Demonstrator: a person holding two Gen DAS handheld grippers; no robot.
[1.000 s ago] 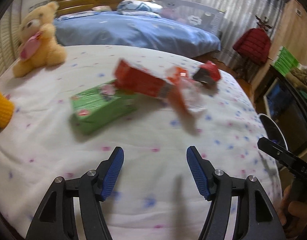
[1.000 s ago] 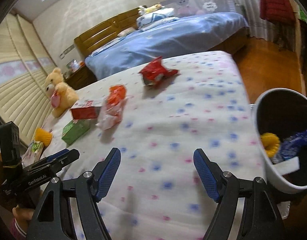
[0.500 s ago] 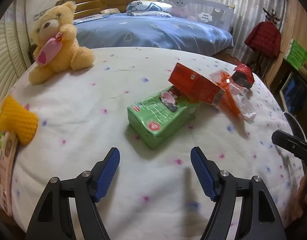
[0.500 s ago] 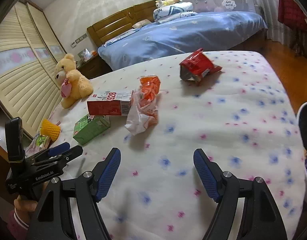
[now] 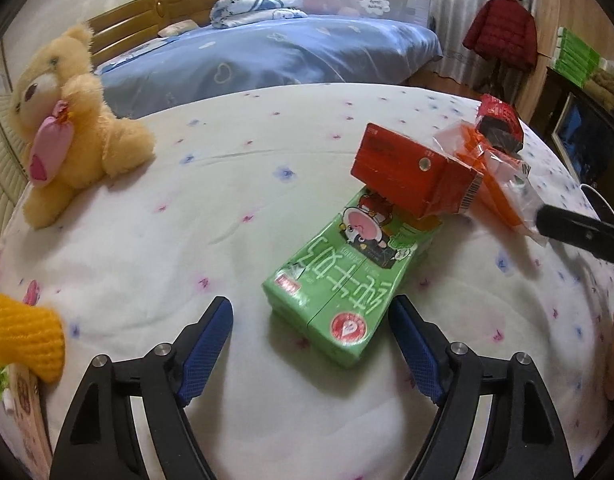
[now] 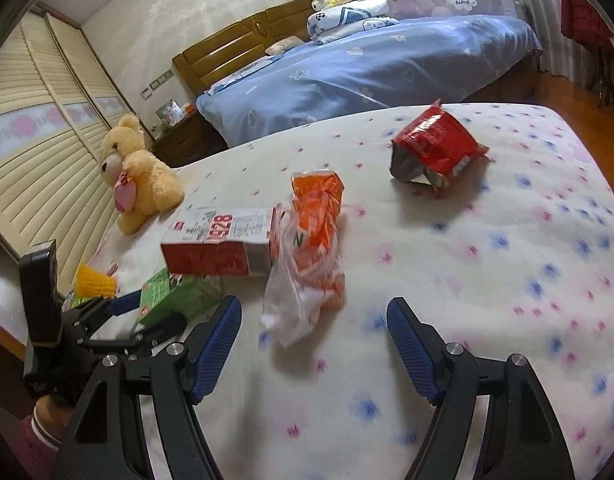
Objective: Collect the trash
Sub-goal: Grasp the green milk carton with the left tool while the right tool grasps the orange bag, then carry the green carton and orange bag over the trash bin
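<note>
A green carton [image 5: 343, 280] lies on the flowered bed cover, its near end just between my open left gripper's [image 5: 311, 340] blue fingertips. A red carton [image 5: 415, 176] rests tilted on its far end. Beyond that lie an orange and clear plastic wrapper [image 5: 495, 176] and a red crumpled bag [image 5: 501, 120]. In the right wrist view my right gripper [image 6: 313, 340] is open and empty, close in front of the wrapper [image 6: 315, 248]. The red carton [image 6: 223, 246], green carton [image 6: 175, 294] and red bag [image 6: 435, 148] show there too, with the left gripper [image 6: 135, 316] at the green carton.
A yellow teddy bear [image 5: 63, 120] sits at the far left of the bed. An orange knitted thing [image 5: 19, 340] lies at the left edge. A second bed with a blue cover [image 5: 267, 52] stands behind. A red jacket [image 5: 503, 36] hangs at the back right.
Both grippers have moved forward over the bed. The left has closed in on the green carton, the right on the wrapper. The white bin has left the right wrist view.
</note>
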